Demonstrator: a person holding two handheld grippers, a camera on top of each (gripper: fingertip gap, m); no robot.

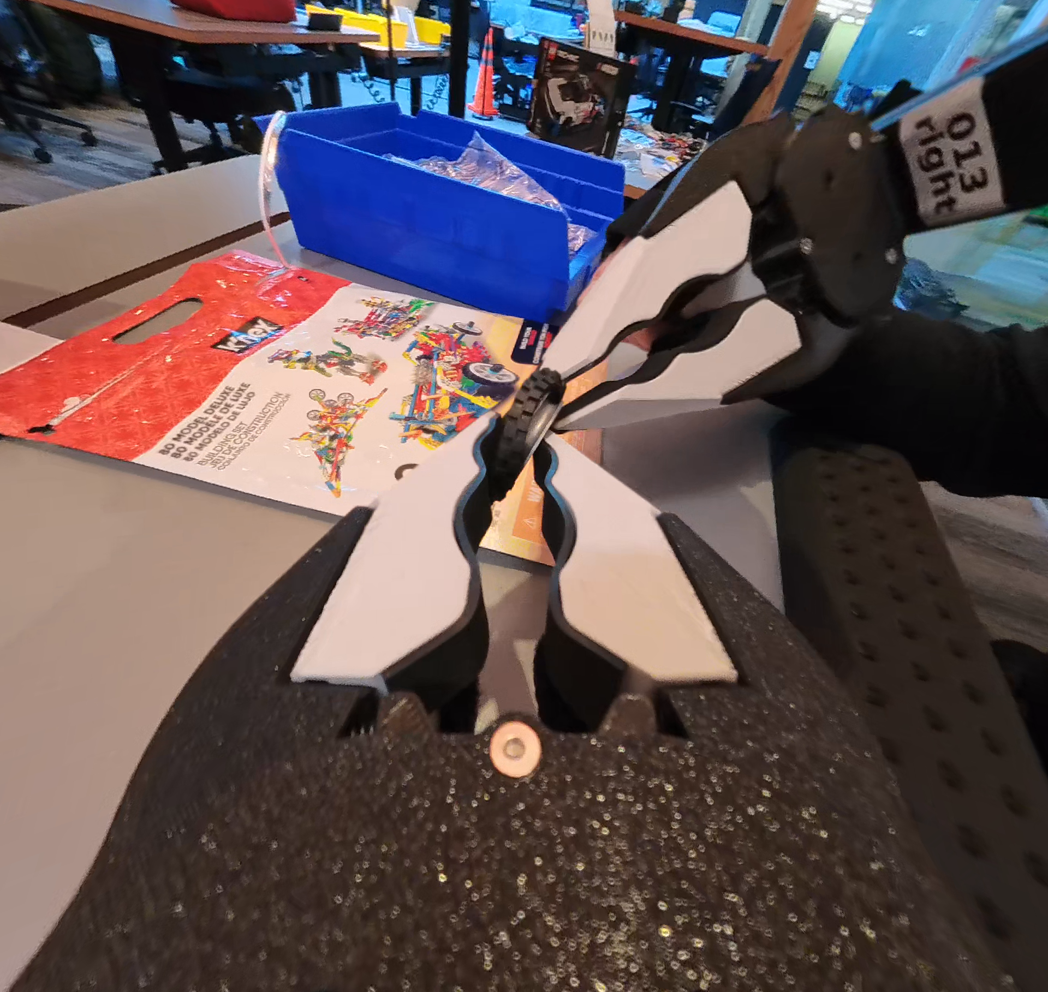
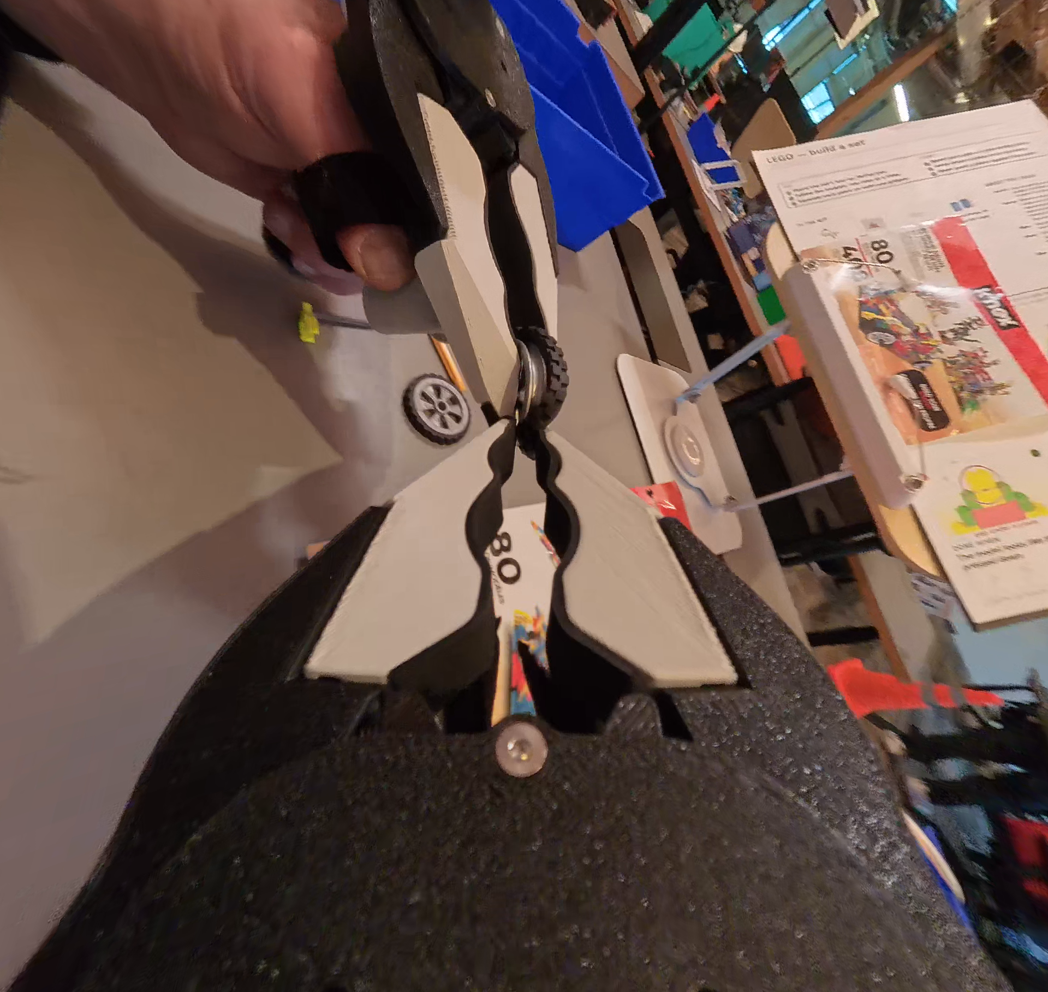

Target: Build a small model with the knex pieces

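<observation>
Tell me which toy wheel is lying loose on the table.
The wheel with grey spokes, lying flat on the grey table by itself. The other, the knobby black wheel, is off the table, pinched between the left gripper and right gripper.

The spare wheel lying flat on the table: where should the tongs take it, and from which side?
Judging by its pose, take the spare wheel from above, across its tyre rim. It lies flat on the grey table, spoked face up, so only the treaded edge offers opposing sides.
</observation>
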